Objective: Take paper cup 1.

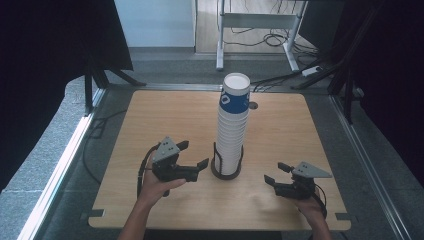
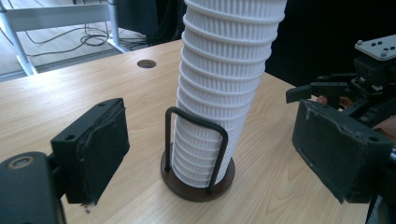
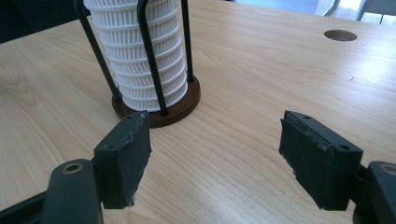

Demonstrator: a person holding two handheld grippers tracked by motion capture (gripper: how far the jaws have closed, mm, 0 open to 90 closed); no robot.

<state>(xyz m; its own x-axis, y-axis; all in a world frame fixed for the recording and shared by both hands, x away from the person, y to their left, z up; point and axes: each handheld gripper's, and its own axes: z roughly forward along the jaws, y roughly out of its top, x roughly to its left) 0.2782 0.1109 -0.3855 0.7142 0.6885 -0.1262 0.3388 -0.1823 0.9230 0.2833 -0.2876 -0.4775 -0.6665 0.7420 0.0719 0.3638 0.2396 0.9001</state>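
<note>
The stack of white ribbed paper cups (image 1: 233, 127) stands upright in a dark wire cup holder (image 1: 226, 167) near the middle of the wooden table (image 1: 165, 115), between the two grippers; its top cup wears a blue band. Nearest the person, the right gripper (image 1: 276, 173) sits low over the table to the right of the holder, its jaws parted with only bare wood between the pads and nothing held. In the right gripper view the holder's round brown base (image 3: 180, 108) lies just beyond the left jaw, apart from it. The left gripper (image 1: 192, 154) hovers just left of the stack, jaws spread wide and empty. Beyond the stack, a round cable hole (image 1: 253, 105) marks the tabletop.
</note>
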